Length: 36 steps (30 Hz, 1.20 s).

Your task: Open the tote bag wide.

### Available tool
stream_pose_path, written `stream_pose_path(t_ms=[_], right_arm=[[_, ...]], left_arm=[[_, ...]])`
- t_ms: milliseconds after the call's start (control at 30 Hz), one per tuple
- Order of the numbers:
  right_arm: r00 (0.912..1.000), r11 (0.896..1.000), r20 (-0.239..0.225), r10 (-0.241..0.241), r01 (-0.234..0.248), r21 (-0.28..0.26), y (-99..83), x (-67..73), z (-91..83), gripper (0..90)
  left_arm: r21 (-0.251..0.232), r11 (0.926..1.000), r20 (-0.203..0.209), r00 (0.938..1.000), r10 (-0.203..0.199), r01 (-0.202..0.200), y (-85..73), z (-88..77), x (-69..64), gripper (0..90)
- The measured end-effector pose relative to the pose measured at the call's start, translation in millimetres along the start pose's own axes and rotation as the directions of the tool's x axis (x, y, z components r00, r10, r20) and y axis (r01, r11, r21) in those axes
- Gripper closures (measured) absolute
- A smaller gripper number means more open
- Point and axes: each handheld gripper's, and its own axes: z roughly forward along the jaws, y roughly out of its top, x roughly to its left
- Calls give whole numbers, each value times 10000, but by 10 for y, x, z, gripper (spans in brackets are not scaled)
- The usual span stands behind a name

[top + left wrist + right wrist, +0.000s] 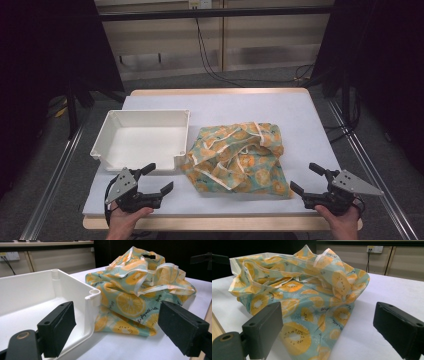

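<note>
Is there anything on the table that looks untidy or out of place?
Yes: the teal fabric bag with orange fruit print lies crumpled in a heap, its pale handles tangled on top, beside the empty white plastic tray. Nothing looks spilled or damaged.

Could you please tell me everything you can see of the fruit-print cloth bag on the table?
The cloth bag is thin, soft fabric, pale teal printed with orange and yellow citrus and kiwi slices, edged with cream tape and cream straps. It lies crumpled and loosely bunched, not flat, on the white table cover, right of the white tray, its left edge against the tray's near corner. Small dark lettering shows on one fold. Neither hand-held gripper touches it.
</note>
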Motion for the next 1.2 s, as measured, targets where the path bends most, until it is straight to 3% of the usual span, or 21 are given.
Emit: stream_pose_path(t_ms=[200, 500, 567, 667, 700, 733, 867, 900, 1000, 1200], right_arm=[[10000, 10000, -75, 24, -23, 23, 0, -11, 14, 90], [9996, 10000, -284, -12, 13, 17, 6, -1, 21, 127], [9993, 9999, -359, -49, 53, 119, 13, 15, 21, 143], [9994, 10000, -344, -51, 54, 80, 24, 34, 25, 152], [9989, 9999, -455, -149, 152, 74, 43, 52, 25, 192], [9984, 9998, -527, -200, 201, 14, 57, 61, 26, 201], [9968, 9998, -782, -177, 176, -20, 98, 93, 62, 253], [9960, 9998, -864, -212, 211, -20, 104, 94, 71, 252], [9950, 9998, -977, -192, 195, 20, 103, 109, 94, 255], [9940, 9995, -1073, -226, 250, 214, 67, 129, 87, 255]], left_arm=[[178, 9998, -86, 9999, -54, 56, -8, 20, 15, 171], [361, 9993, 466, 9989, 59, -76, 4, 112, -77, 245], [410, 9986, 598, 9977, 317, -342, 16, 102, -104, 250], [296, 9993, 682, 9974, 219, -240, 22, 104, -135, 254], [376, 9987, 867, 9958, 305, -339, 37, 111, -143, 257], [266, 9996, 908, 9958, 94, -118, 41, 130, -165, 264], [410, 9986, 1156, 9929, 286, -335, 75, 165, -185, 314], [381, 9990, 1266, 9918, 165, -215, 87, 200, -210, 314], [446, 9983, 1399, 9896, 318, -384, 87, 226, -245, 335], [529, 9980, 1497, 9884, 257, -339, 57, 223, -270, 341]])
